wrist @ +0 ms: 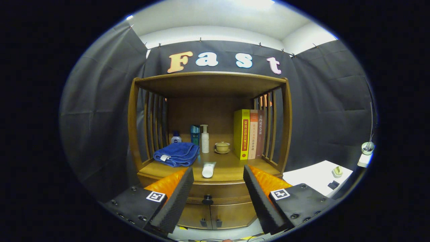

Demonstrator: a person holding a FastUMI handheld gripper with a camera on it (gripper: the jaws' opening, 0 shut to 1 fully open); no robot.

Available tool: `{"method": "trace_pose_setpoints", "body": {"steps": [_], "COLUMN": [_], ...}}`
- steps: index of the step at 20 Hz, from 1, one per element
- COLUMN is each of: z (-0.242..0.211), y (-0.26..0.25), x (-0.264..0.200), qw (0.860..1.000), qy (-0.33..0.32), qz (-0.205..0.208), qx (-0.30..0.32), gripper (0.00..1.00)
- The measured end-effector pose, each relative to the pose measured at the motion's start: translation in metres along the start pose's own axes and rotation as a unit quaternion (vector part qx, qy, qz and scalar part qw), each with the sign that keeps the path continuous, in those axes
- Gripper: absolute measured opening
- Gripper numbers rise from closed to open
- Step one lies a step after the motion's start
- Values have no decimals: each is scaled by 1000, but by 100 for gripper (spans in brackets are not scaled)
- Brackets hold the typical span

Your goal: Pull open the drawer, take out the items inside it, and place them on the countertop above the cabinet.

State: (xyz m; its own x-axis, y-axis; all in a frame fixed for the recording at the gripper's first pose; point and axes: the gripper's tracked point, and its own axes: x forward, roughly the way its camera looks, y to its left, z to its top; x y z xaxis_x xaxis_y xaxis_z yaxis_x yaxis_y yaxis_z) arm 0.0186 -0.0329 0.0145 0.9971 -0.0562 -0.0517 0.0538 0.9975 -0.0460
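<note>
Gripper (218, 178) held level, fingers wide apart, empty, facing closed drawer (215, 191), knob (207, 200) between them.

The gripper (218, 178) has two long fingers (174, 198) shaped like wedges. Their inner faces are bumpy, with a tiny grid of dots. The fingers stand wide apart. Each one sits on a flat dark block (134, 205) with round screws (141, 217) in it. On each block is a small white square tag (156, 196) with a black pattern.
</note>
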Motion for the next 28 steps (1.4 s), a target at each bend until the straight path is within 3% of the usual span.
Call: {"method": "trace_pose_setpoints", "body": {"steps": [28], "z": [4], "y": [1], "x": [4], "qw": [1000], "qy": [-8], "qz": [-2], "qx": [-8], "gripper": [98]}}
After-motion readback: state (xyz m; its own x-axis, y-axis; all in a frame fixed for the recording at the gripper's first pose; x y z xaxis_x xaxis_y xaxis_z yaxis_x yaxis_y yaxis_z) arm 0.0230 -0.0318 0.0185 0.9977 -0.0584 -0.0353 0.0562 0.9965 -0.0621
